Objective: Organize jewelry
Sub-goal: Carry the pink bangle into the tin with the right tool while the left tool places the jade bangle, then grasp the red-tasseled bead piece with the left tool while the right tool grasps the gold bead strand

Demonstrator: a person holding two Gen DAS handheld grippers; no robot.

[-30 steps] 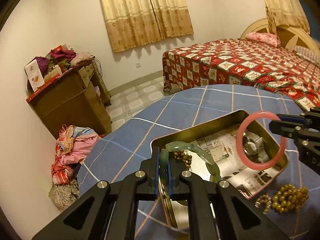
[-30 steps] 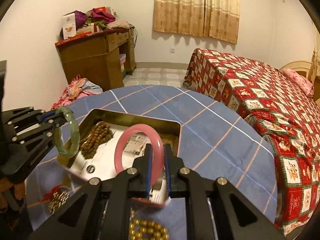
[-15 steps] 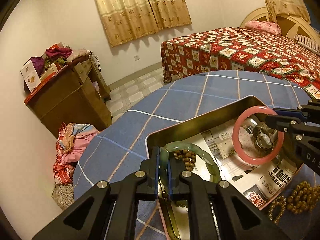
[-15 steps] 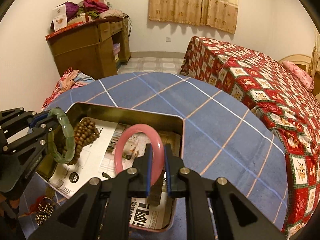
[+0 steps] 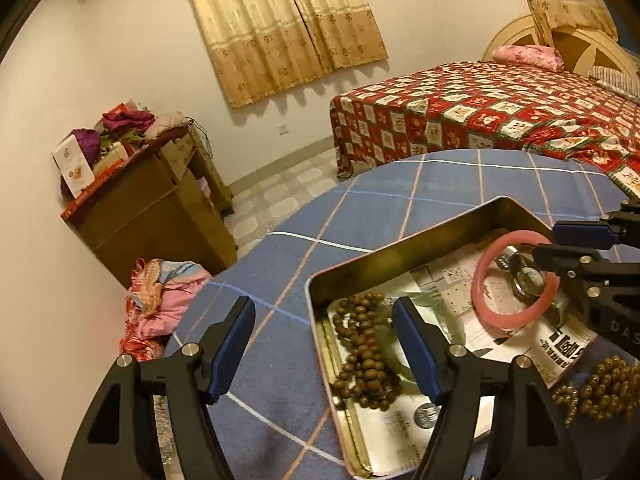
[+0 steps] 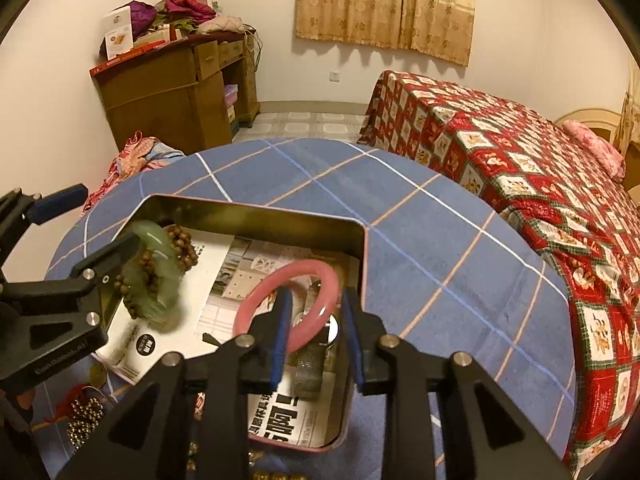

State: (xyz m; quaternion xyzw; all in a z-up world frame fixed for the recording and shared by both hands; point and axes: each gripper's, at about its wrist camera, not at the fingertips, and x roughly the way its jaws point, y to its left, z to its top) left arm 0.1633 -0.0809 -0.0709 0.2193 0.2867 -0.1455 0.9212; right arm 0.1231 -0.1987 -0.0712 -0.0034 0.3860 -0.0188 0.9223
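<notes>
Status: both bangles are at the open rectangular metal tin [image 6: 362,264], which sits on the blue checked surface [image 6: 420,240] and is lined w/ printed paper.

Left claw [image 5: 324,344]: jaws opening, now wide apart, nothing pressed between the pads. The pale green jade-like bangle [image 6: 154,276] shows blurred in the right wrist view, just beside the claw tip and over the string of brown wooden beads [image 5: 364,352] at the tin's left end. Judged released and dropping; cannot tell whether it has settled.

Right claw [image 6: 314,332]: jaws opening, part-way apart. The pink smooth bangle [image 6: 288,300] sits between the pads w/ a visible gap on the right-hand side; whether the left-hand pad touches it cannot be told. Bangle hangs over the tin's right end, above a silver wristwatch [image 5: 528,278] lying inside.

Done, as far as seen: beads and watch in the tin; green bangle delivered; pink bangle in position for release.

Left to do: pink bangle to come to rest; gold bead strand [image 5: 604,388] lies outside the tin on the surface near its right edge, and a darker bead cluster w/ red cord [image 6: 80,412] lies outside near the left claw. Judged approx. halfway.

Risk: green bangle may knock the beads on landing.
</notes>
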